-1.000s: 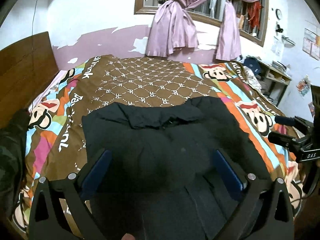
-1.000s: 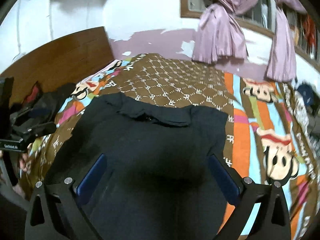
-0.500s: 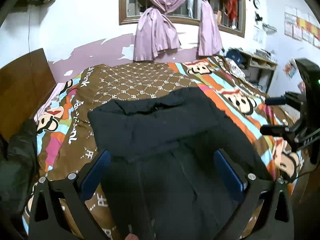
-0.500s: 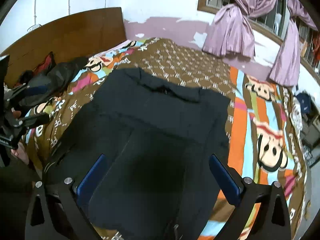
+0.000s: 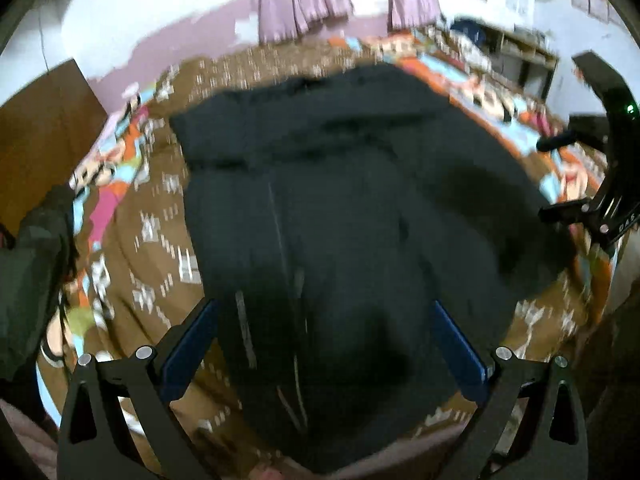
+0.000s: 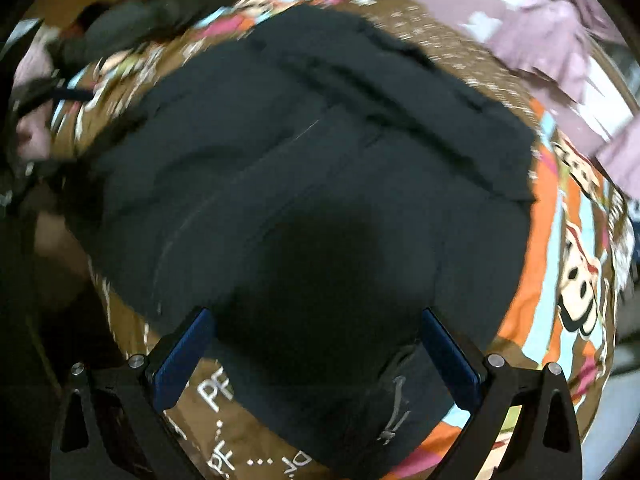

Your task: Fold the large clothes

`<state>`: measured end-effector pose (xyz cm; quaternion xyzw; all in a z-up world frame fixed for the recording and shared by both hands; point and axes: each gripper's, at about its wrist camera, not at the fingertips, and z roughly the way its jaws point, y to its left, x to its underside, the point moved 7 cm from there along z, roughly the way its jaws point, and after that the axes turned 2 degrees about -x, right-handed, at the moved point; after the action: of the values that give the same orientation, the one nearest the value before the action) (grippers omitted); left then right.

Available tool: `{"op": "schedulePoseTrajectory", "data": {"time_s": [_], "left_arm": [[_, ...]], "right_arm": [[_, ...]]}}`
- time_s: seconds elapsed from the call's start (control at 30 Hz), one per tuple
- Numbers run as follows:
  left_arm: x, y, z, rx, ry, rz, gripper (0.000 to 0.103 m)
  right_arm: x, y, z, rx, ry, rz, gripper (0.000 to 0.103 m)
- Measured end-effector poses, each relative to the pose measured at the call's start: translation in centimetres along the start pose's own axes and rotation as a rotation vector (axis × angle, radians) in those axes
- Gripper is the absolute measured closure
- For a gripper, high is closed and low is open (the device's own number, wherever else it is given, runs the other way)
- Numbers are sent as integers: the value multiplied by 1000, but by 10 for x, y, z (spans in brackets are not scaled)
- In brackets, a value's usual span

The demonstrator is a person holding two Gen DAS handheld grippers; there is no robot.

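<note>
A large dark jacket (image 5: 352, 208) lies spread flat on the bed, collar toward the far wall, zipper line running toward me. It also fills the right wrist view (image 6: 320, 184). My left gripper (image 5: 324, 344) hovers open above the jacket's near hem, holding nothing. My right gripper (image 6: 316, 356) is open above the hem near a zipper pull (image 6: 394, 412), also empty. The right gripper's body shows at the right edge of the left wrist view (image 5: 600, 184). Both views are motion-blurred.
The bed has a brown and striped cartoon-print cover (image 5: 152, 240) (image 6: 560, 264). A wooden headboard (image 5: 36, 128) and a pile of dark clothes (image 5: 28, 272) are at the left. Purple curtains (image 5: 304, 0) hang on the far wall. A cluttered shelf (image 5: 516, 52) stands at the right.
Both grippers have swung downward and closer to the jacket's near hem, so the jacket fills more of each view. The jacket lies more spread out than a second ago. Both stay open.
</note>
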<state>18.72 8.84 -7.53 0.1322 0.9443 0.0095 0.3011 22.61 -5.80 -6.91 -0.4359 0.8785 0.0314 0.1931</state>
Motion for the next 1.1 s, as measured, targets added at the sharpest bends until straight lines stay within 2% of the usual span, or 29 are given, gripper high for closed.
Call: {"op": "schedulePoseTrajectory", "data": {"time_s": [0.13,0.3,0.37,0.5,0.63,0.77,0.9,1.0,1.1], "left_arm": [[28,2,13,3,55,-2,2],[44,-15,18,11,72,78,2],[49,-23,19,18,69,111,2],[64,-38,28,27,77,215,2],[77,-46,41,-2,88,280,2],[88,-49,52,-53,92,338,2],[96,-50,62,-95,98,379,2],[94,-43,62,-60,98,331,2],[91,-37,62,-25,98,292,2]], "right_arm": [[15,15,19,-33,69,-77,0],[31,28,37,-35,127,-147,0],[35,30,44,-3,138,-184,0],[42,36,62,127,154,-303,0],[52,46,79,197,169,-405,0],[55,47,96,256,198,-451,0],[49,37,103,246,239,-394,0],[32,22,98,237,225,-323,0],[12,2,87,220,196,-201,0]]}}
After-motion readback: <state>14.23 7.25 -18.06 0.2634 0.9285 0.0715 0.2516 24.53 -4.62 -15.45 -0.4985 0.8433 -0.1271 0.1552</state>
